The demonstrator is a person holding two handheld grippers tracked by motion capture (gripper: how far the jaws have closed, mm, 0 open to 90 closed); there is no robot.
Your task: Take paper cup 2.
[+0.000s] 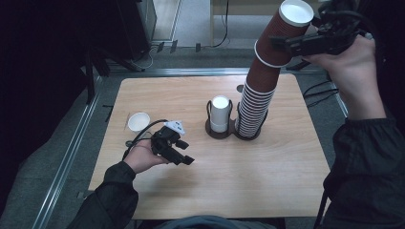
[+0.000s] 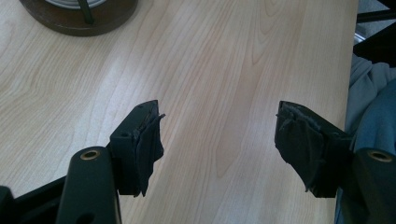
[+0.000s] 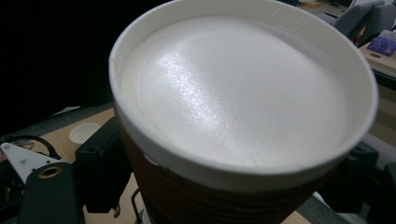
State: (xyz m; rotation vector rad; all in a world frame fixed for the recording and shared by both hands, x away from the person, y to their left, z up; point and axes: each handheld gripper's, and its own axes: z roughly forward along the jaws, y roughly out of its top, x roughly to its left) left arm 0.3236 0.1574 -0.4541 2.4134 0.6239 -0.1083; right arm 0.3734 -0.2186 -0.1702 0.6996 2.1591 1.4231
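Right tongs (image 1: 305, 45) clamped on top brown cup (image 1: 286, 28), one jaw either side just below white rim; cup raised and tilted, upper part of brown cup stack (image 1: 255, 102) leaning with it. Stack base sits in dark holder (image 1: 228, 132) at bench (image 1: 267, 167) centre. White cup stack (image 1: 220, 113) upright in holder's other ring, just beside brown stack. Single white cup (image 1: 138, 121) near bench left edge. Left tongs (image 1: 180, 151) low over bare bench, jaws apart, nothing between them.
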